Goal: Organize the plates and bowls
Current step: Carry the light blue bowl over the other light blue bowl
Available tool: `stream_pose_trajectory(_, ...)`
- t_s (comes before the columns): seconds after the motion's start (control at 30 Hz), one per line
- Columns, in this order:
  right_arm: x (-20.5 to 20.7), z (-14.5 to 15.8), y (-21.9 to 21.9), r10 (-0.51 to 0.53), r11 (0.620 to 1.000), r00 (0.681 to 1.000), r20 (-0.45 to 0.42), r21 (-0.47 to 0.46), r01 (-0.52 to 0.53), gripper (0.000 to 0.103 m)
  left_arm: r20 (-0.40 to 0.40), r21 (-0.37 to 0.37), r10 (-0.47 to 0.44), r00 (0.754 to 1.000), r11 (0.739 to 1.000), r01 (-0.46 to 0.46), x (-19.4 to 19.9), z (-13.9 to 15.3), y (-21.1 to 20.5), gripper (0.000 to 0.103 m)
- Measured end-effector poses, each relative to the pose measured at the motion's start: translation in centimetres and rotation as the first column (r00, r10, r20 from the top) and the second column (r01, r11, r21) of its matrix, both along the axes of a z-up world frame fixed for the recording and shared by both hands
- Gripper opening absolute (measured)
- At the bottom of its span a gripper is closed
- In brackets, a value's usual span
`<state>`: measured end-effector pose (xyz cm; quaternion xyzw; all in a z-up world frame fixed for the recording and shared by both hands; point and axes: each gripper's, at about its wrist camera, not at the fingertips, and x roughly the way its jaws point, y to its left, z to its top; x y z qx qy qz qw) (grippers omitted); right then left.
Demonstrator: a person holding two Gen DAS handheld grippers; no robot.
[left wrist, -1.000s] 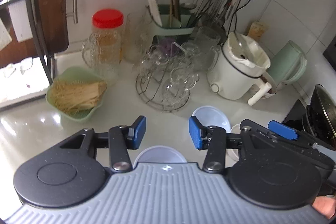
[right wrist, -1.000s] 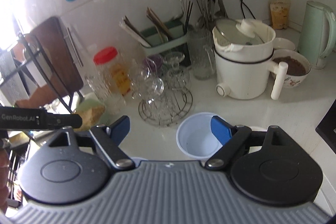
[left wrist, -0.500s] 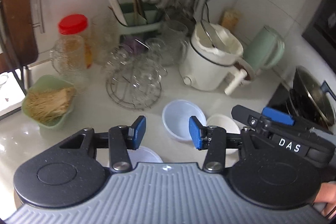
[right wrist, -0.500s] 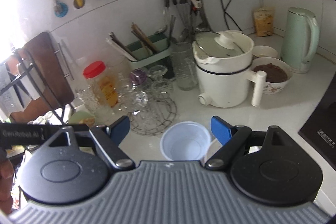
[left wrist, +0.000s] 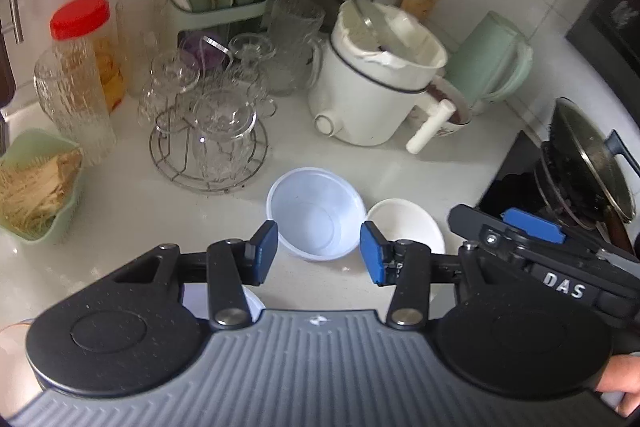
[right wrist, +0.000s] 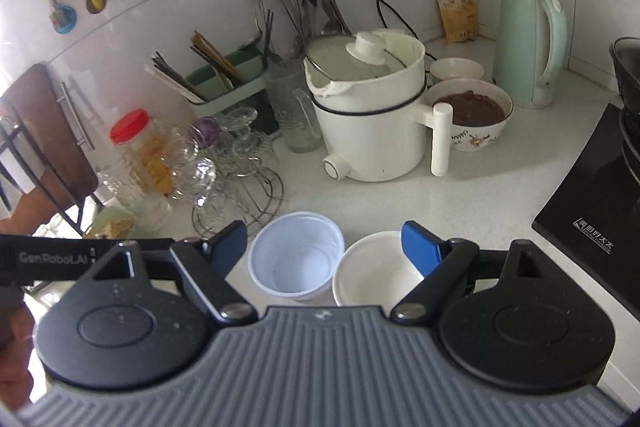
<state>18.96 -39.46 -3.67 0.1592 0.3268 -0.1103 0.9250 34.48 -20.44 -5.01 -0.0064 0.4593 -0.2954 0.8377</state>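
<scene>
A white kitchen countertop seen from two handheld grippers. The left gripper has its blue pads partway apart with nothing between them. Just beyond its tips sits an empty translucent plastic bowl, round and deep, pale blue inside. Touching that bowl's right side is a smaller, shallower white bowl, also empty, smooth and opaque. A third pale bowl shows beneath the left finger, mostly hidden.

The right gripper stands wide apart, holding nothing; both bowls lie between and just ahead of its tips, side by side.

Farther ahead stands a white electric pot with a glass lid tilted inside it and a stubby cylindrical handle. Right of it, a patterned ceramic bowl holds a dark brown food. Behind that stands a mint-green kettle.

Ahead to the left, a round wire rack carries clear glass cups. Beside it stand a ribbed glass jar with a red lid and a green scalloped dish of pale dry noodles. A green caddy against the tiles holds chopsticks.
</scene>
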Motion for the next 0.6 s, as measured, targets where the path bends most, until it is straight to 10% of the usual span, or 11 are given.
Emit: stream_pose_trajectory(0.6, 7.6, -5.1, -4.4, 0.13, 0.991, 0.987, -0.096, 0.054, -0.126, 0.082, -0.171, 0.068, 0.093, 0.981, 0.994, -0.082, 8.4, -7.5, -3.3, 0.051)
